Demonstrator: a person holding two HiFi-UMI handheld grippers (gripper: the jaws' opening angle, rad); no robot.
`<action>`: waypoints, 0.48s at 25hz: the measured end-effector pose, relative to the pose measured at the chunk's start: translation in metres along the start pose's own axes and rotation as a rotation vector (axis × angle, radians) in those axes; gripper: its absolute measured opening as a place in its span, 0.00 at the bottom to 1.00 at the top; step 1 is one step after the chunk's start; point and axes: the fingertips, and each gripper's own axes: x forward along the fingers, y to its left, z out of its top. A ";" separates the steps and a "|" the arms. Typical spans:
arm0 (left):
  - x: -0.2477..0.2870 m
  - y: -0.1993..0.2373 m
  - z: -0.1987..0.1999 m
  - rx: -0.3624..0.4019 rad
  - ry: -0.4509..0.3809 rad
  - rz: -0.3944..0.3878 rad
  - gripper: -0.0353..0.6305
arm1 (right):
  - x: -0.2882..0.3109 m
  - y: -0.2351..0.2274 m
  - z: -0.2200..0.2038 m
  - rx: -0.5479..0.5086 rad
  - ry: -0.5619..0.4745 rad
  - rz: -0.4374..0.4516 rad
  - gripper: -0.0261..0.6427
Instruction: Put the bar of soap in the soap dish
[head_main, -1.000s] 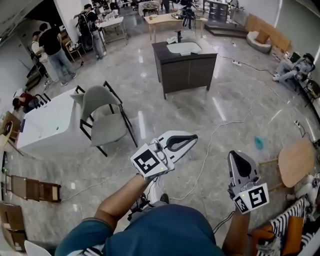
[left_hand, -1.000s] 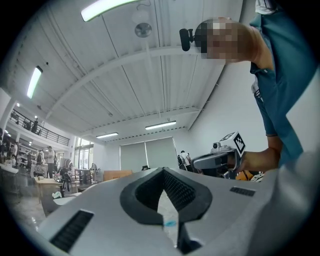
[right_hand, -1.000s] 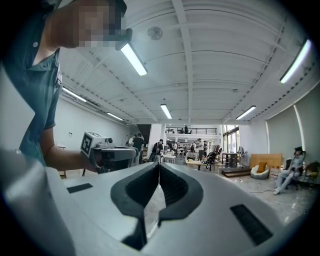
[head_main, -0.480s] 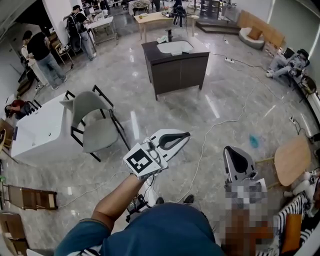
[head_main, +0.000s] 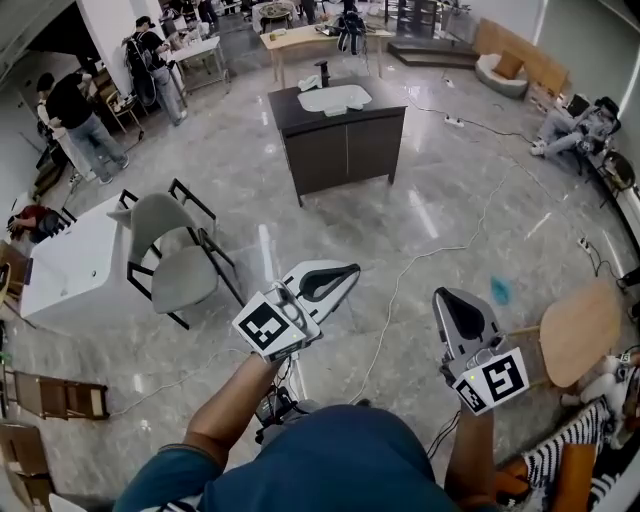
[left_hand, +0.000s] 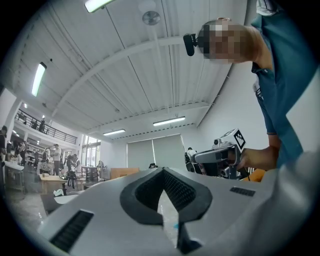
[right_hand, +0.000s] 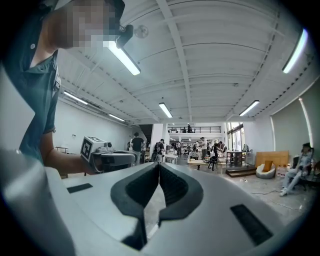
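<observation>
Seen from above, a person in a teal shirt stands on a glossy grey marble floor in a large open hall, with both forearms reaching up from the bottom of the frame.

The left gripper, white with black pads and a square-marker cube, sits at lower centre and points to the upper right. Its jaws are pressed together with nothing between them. The right gripper, of the same make, sits at lower right and points upward. Its jaws are also closed tight and empty.

At upper centre, well apart from both grippers, stands a dark brown cabinet topped by a white basin with a black tap. A small pale item lies on the cabinet top just left of the basin. It is too small to tell whether it is the bar of soap or the soap dish.

A grey padded chair with a black frame stands at middle left, beside a white block-shaped table. A round wooden tabletop shows at the right edge. A thin white cable trails across the floor. Several people stand at upper left.
</observation>
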 end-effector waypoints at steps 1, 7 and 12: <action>0.007 0.000 -0.002 0.000 0.003 0.004 0.06 | 0.000 -0.007 -0.003 0.004 0.001 0.006 0.06; 0.037 0.008 -0.006 -0.006 0.019 0.021 0.06 | 0.011 -0.041 -0.013 0.031 0.004 0.036 0.06; 0.044 0.043 -0.015 -0.007 0.023 0.033 0.06 | 0.043 -0.056 -0.021 0.034 0.012 0.046 0.06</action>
